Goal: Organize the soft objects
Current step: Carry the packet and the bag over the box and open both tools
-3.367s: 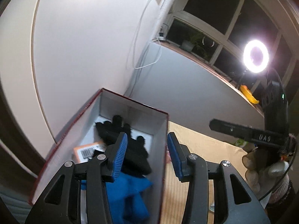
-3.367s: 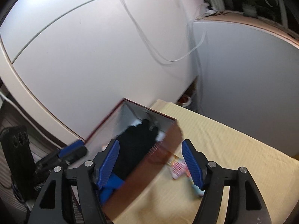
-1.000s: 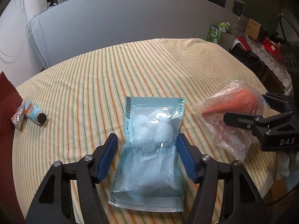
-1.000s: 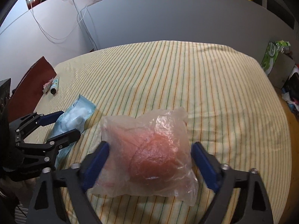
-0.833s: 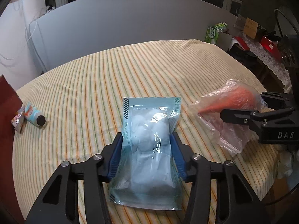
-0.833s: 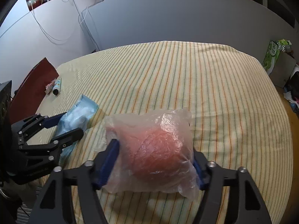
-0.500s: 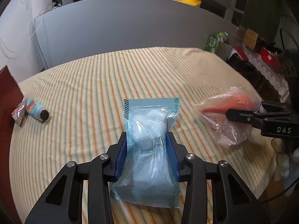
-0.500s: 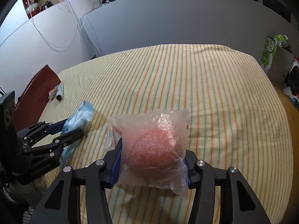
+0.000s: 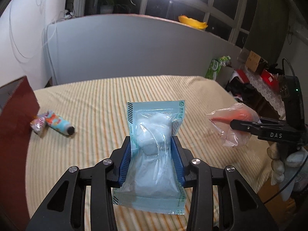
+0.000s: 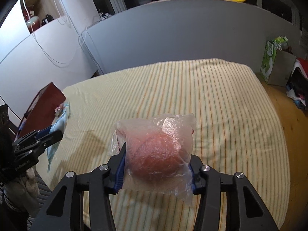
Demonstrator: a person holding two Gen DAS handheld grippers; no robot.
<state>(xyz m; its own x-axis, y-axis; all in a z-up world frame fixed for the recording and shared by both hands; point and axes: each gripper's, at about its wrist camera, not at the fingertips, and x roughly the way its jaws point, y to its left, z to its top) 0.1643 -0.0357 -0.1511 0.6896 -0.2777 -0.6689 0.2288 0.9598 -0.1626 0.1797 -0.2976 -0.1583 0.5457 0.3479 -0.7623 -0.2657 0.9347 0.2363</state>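
My left gripper (image 9: 152,144) is shut on a light blue packet of white cotton (image 9: 154,134) and holds it above the striped tablecloth (image 9: 107,104). My right gripper (image 10: 156,157) is shut on a clear plastic bag with a soft orange-red object (image 10: 156,152), also lifted off the cloth. The right gripper and its bag (image 9: 231,119) show at the right of the left wrist view. The left gripper with the blue packet (image 10: 55,134) shows at the left of the right wrist view. The dark red box (image 9: 13,119) stands at the table's left edge.
A small colourful tube (image 9: 57,125) and a wrapped sweet (image 9: 37,125) lie on the cloth beside the red box. A grey partition (image 10: 192,28) stands behind the table. A green tissue box (image 10: 269,59) and clutter are off the table's right side.
Both grippers went from open around their bags to shut on them, then lifted them off the cloth. Earlier still, both were at the red box.
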